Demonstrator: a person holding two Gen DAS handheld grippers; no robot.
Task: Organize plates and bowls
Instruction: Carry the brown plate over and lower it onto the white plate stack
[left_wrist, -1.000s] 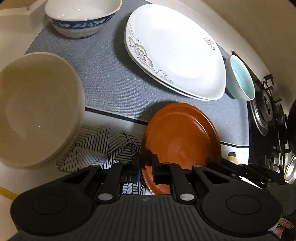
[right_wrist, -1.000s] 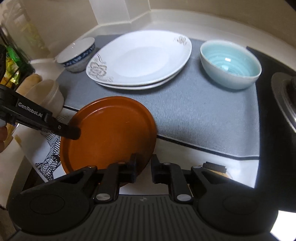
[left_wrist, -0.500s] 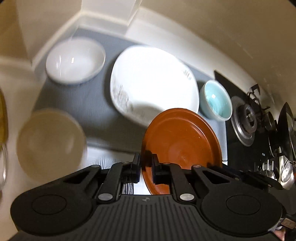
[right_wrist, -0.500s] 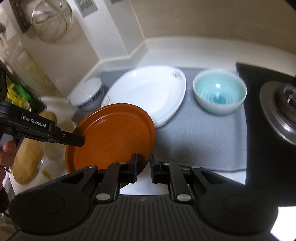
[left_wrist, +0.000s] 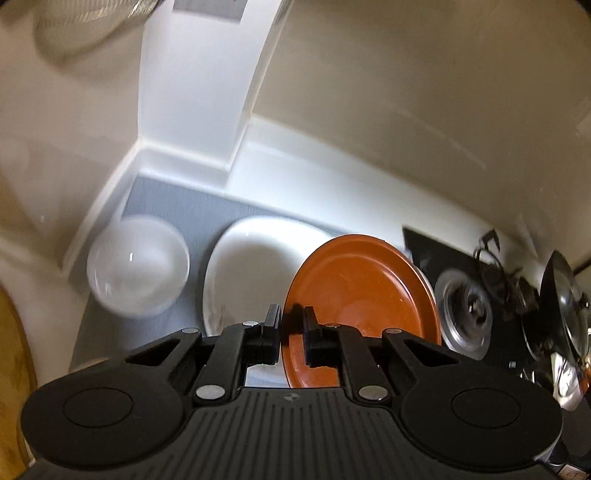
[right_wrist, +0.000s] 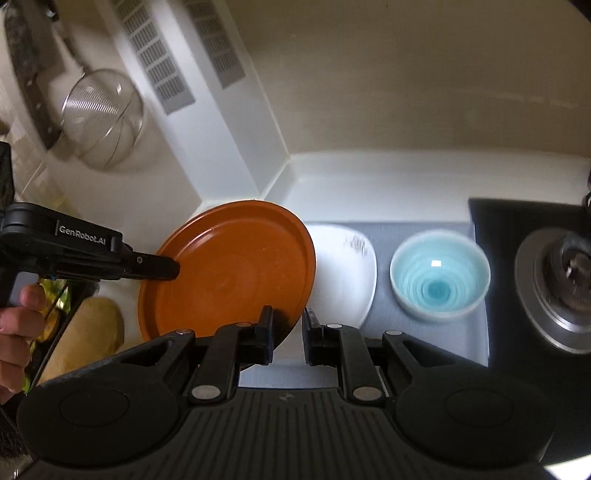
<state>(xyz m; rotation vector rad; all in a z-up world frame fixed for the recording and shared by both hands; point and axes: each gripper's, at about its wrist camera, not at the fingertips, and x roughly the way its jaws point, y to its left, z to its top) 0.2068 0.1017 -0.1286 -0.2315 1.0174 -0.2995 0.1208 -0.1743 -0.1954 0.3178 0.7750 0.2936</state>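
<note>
My left gripper (left_wrist: 291, 330) was clamped on the near rim of the one round, glossy orange-brown plate (left_wrist: 364, 295), its two fingers pinching the edge from either side. My right gripper (right_wrist: 287, 334) stood with its jaws parted around the plate's opposite rim; the left finger (right_wrist: 265, 332) lay against the plate's edge, the right finger stood clear of it, so it gripped nothing. The plate (right_wrist: 229, 266) hung tilted in the air between the two grippers, above the counter.

Below and behind it lay the white rounded-square plates (left_wrist: 247, 266), stacked on the grey ribbed mat (left_wrist: 173, 203); how many were in the stack I could not tell. I counted two bowls on that mat: one white round bowl (left_wrist: 136, 267), blurred, to the left of the white plates, and one pale blue glazed bowl (right_wrist: 439, 277) to their right, near the one steel gas burner (right_wrist: 554, 288) on the black hob. One wire mesh strainer (right_wrist: 103, 118) hung on the wall beside two grey vent grilles (right_wrist: 155, 62).
</note>
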